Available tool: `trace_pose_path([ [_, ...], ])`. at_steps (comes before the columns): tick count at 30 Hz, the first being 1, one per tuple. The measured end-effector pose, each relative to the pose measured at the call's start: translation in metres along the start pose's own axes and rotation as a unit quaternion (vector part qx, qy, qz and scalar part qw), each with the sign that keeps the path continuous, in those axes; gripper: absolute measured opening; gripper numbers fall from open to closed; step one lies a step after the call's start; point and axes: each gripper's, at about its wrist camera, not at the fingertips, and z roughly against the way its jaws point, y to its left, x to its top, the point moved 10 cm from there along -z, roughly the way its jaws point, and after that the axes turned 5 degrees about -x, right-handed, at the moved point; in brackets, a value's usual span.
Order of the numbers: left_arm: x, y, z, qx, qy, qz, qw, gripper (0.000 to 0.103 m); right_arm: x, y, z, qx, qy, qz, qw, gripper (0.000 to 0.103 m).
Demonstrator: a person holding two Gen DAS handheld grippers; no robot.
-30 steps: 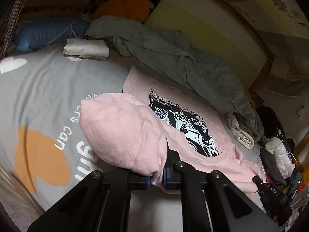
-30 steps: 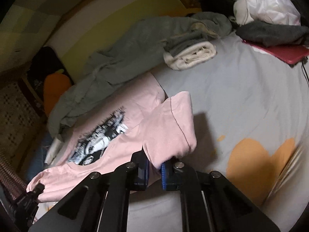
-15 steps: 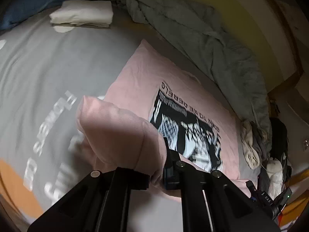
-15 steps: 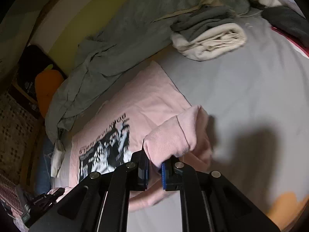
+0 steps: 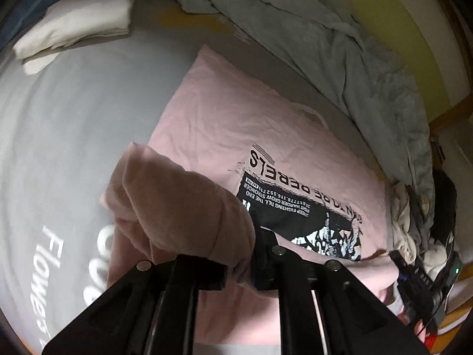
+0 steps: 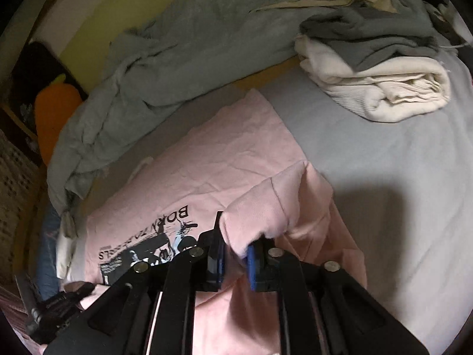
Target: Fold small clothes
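On the grey printed bedsheet [image 5: 68, 136] the pink cotton T-shirt with a black graphic print [image 5: 236, 136] lies print-up, its two near edges lifted and carried inward over the body. The left gripper [image 5: 239, 266] is clamped on a thick roll of the pink fabric. The right gripper [image 6: 236, 254] has fabric between its blue pads, but its jaws have just been opening and a gap shows beside the cloth, so it looks to be letting go.

By my reading the first fold is nearly laid but not yet flat, and further folds remain. A folded cream garment [image 5: 77, 26] and a rolled cream and grey bundle [image 6: 381, 88] rest farther off, near a crumpled grey-green blanket [image 5: 310, 38].

Compared with a second ago, both held edges sit lower and further across the shirt, covering part of the print, and the right jaws stand wider.
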Motion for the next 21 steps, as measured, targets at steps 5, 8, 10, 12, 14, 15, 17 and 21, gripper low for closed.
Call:
trace_pose_path([
  [5, 0.000, 0.000, 0.006, -0.016, 0.006, -0.021, 0.9996, 0.030, 0.003, -0.020, 0.007, -0.015, -0.023, -0.034, 0.999, 0.091],
  [8, -0.001, -0.003, 0.025, -0.012, -0.004, -0.036, 0.9993, 0.047, 0.013, -0.027, 0.027, -0.025, -0.061, -0.028, 0.997, 0.091],
  [10, -0.001, -0.005, 0.038, -0.013, -0.014, -0.036, 0.9992, 0.063, 0.017, -0.031, 0.038, -0.035, -0.072, -0.016, 0.997, 0.091],
  [12, 0.006, -0.005, 0.055, 0.022, -0.049, -0.061, 0.9967, 0.080, 0.020, -0.031, 0.049, -0.034, -0.088, -0.003, 0.996, 0.091],
  [14, 0.014, -0.010, 0.071, 0.064, -0.090, -0.110, 0.9878, 0.082, 0.019, -0.023, 0.052, -0.028, -0.087, 0.025, 0.996, 0.091],
  [15, 0.017, -0.012, 0.076, 0.082, -0.102, -0.128, 0.9832, 0.082, 0.017, -0.015, 0.053, -0.024, -0.083, 0.048, 0.995, 0.091],
  [17, 0.019, -0.017, 0.083, 0.101, -0.120, -0.156, 0.9753, 0.082, 0.011, 0.002, 0.056, -0.015, -0.084, 0.098, 0.992, 0.091],
  [21, -0.003, -0.029, 0.050, 0.069, -0.037, -0.217, 0.9732, 0.078, -0.021, 0.048, 0.039, -0.001, -0.054, 0.240, 0.969, 0.073],
])
